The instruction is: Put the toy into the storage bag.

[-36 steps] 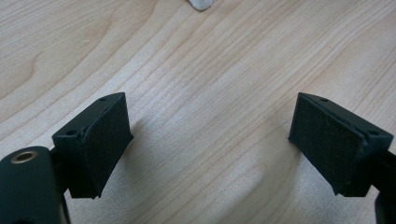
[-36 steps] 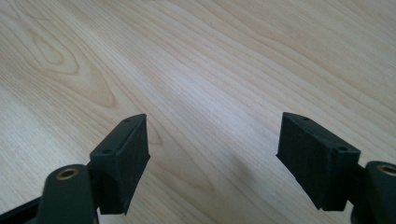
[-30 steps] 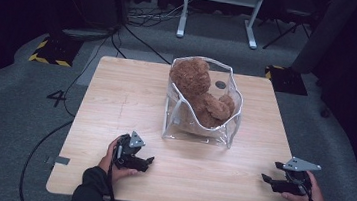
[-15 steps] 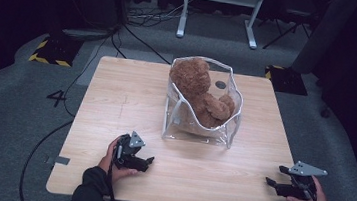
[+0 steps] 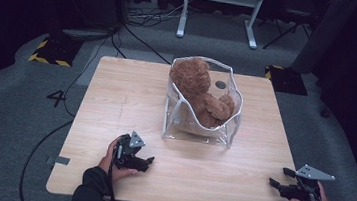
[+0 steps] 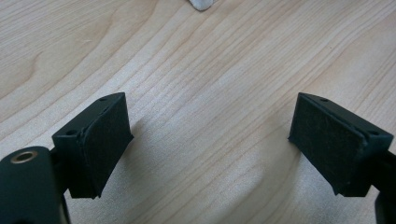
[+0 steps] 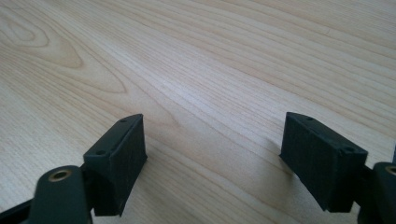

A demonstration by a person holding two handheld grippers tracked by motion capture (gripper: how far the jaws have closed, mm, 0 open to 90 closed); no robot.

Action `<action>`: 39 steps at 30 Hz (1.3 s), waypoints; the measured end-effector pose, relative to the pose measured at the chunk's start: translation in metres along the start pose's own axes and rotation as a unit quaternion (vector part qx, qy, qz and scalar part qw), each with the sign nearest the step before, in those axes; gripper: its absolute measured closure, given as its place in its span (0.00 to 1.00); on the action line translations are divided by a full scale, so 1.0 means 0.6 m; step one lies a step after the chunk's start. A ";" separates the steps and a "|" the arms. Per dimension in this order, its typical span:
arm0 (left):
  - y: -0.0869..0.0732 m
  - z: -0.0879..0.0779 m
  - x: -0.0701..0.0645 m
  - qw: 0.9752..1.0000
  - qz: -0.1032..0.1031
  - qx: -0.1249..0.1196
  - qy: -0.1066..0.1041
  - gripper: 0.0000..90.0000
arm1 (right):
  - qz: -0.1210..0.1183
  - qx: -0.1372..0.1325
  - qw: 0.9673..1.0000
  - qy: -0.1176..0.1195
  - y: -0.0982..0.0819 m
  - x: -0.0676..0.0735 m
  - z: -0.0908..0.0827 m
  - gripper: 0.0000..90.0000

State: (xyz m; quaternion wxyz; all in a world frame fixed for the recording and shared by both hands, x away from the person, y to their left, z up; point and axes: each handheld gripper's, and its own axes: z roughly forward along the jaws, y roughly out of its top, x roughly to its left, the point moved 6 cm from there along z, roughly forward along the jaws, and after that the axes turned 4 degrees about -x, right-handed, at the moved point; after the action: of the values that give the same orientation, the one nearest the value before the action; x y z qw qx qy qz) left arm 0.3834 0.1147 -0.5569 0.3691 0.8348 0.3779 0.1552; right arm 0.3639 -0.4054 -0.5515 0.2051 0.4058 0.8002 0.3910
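the left gripper (image 5: 147,161) rests wide and empty on the bench (image 5: 116,99). mid-bench, a teddy bear (image 5: 200,90) sits in a clear bag (image 5: 198,133), probably packed. the right gripper (image 5: 278,184), jaws just opening with nothing between, hangs at the near right edge.

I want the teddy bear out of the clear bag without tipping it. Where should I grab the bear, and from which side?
Probably the teddy bear by its head, from above: the head stands above the clear bag's open rim, while body and legs sit sunk between its walls. Both tools are open and empty.
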 end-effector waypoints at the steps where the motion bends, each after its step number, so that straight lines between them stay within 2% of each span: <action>1: 0.000 0.000 0.000 1.000 0.000 0.000 0.000 0.14 | 0.000 0.000 1.000 0.000 0.000 0.000 0.000 0.24; 39: 0.000 0.001 0.000 1.000 0.001 0.000 -0.002 0.14 | 0.012 -0.001 1.000 -0.015 0.001 -0.004 0.002 0.25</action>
State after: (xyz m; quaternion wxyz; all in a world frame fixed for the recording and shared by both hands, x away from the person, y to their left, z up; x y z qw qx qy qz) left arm 0.3837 0.1145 -0.5571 0.3700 0.8352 0.3765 0.1542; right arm 0.3667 -0.4066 -0.5516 0.2133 0.4210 0.7915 0.3883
